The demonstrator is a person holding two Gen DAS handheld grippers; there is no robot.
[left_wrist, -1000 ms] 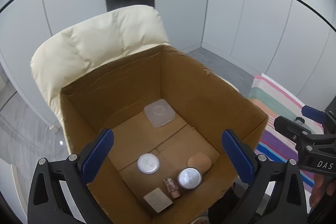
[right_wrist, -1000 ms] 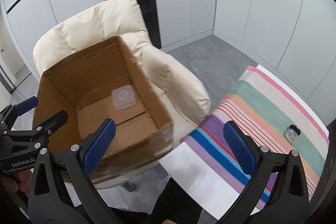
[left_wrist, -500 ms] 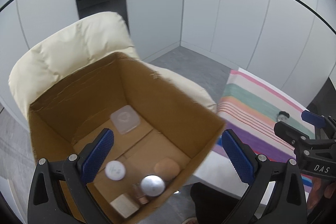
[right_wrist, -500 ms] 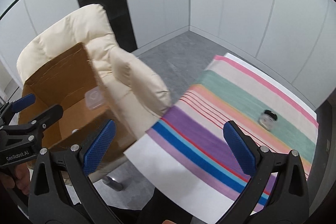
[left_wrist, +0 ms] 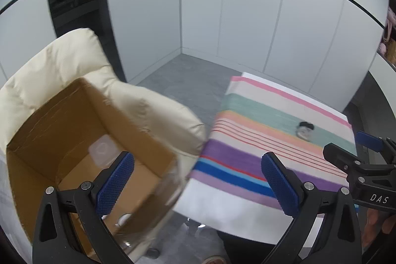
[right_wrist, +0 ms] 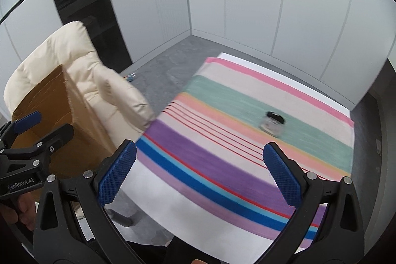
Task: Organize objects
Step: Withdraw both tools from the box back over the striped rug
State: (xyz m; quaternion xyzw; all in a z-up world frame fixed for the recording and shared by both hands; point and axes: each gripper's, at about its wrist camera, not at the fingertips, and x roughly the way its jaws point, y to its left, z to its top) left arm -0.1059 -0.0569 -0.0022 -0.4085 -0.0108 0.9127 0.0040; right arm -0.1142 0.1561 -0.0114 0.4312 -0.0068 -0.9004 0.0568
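Both views swung from box (left_wrist: 74,140) toward one jar (right_wrist: 272,124).

"DAS" on right gripper (left_wrist: 368,160), "GenRobot.AI" on left gripper (right_wrist: 32,140)

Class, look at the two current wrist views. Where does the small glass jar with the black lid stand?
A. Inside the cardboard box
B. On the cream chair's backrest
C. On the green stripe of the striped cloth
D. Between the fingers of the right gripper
C: the glass jar stands alone on the striped cloth's green band, clear of both open grippers and the cardboard box.
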